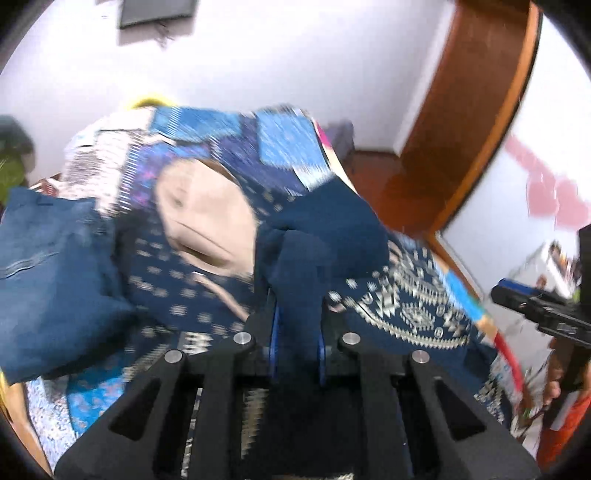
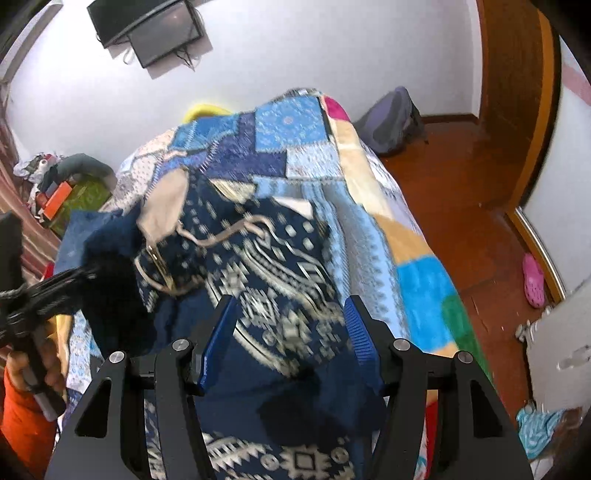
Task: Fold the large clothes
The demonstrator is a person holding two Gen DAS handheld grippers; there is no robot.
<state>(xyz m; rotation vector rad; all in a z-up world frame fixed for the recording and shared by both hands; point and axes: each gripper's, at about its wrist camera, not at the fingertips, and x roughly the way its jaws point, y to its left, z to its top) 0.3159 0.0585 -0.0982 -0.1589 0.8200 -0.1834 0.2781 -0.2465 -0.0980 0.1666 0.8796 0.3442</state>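
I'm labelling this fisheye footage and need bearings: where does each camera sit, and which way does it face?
Left wrist: on the left claw, looking along its fingers, shut on the navy patterned garment; the right claw shows at right.
Right wrist: on the right claw, open over the same garment; the left claw shows at left.
Shared: garment, patchwork blanket, wooden door.

My bed (image 2: pixel 417 243), under a patchwork blanket, stands against a white wall (image 2: pixel 295 55). Above it hang two dark screens (image 2: pixel 147 26). Right of it: red-brown wooden floor (image 2: pixel 461 192), a grey backpack (image 2: pixel 391 118).
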